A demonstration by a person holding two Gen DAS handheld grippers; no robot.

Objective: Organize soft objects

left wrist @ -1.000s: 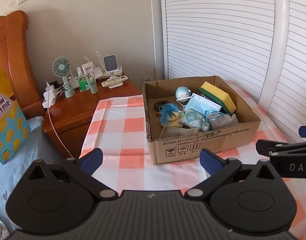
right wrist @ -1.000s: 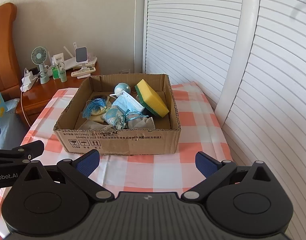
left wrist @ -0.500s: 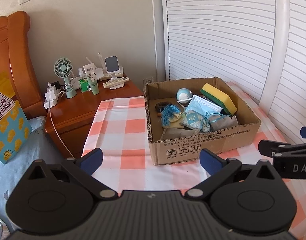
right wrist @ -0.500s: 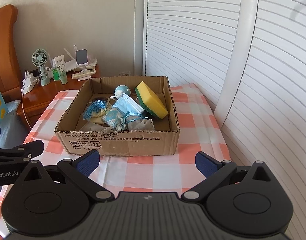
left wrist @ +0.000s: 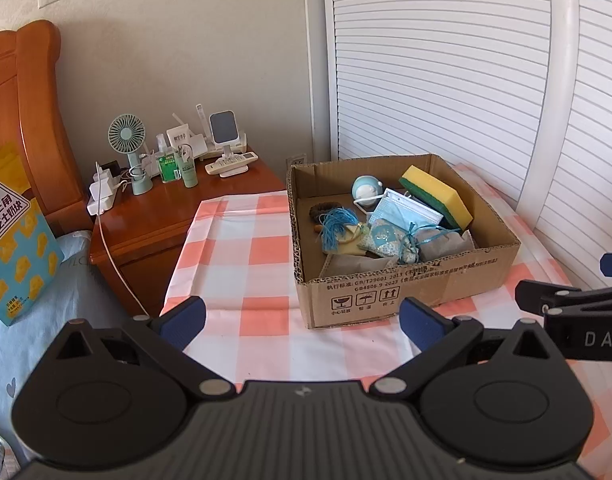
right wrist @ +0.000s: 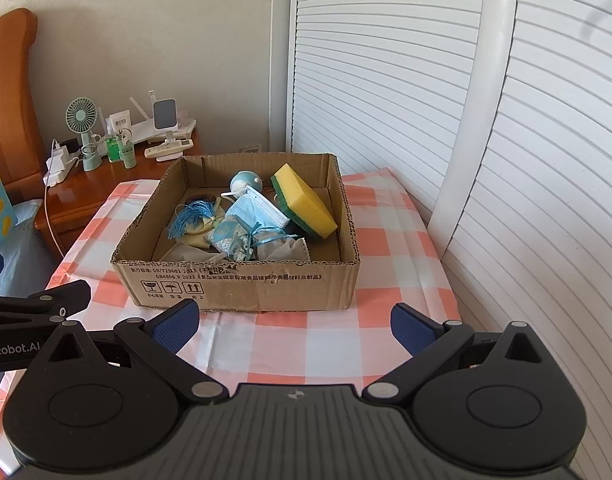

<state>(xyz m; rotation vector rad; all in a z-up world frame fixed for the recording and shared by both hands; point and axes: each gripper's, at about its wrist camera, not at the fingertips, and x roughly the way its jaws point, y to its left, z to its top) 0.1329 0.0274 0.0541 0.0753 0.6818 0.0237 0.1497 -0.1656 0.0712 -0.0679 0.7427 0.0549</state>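
1. Cardboard box (right wrist: 242, 280) sits on the checked tablecloth (right wrist: 330, 344); all the soft things lie inside it, likely gathered there for sorting.
2. In the box: yellow-green sponge (right wrist: 304, 204) propped against its far right wall, blue face mask (right wrist: 258, 210) at centre, blue tassel (right wrist: 192, 216) toward its left wall.
3. Left gripper (left wrist: 302, 318) and right gripper (right wrist: 292, 326) hover in front of the box, tongs spread wide, holding nothing.
4. Box's near wall stands between grippers and contents; reach probably goes over the rim.
5. Wooden nightstand (left wrist: 162, 216) with small fan (left wrist: 128, 148) stands left of the box, well apart.

We see a corrugated cardboard box (right wrist: 242, 284), a porous foam sponge (right wrist: 306, 204), and a glossy wood nightstand (left wrist: 154, 224).
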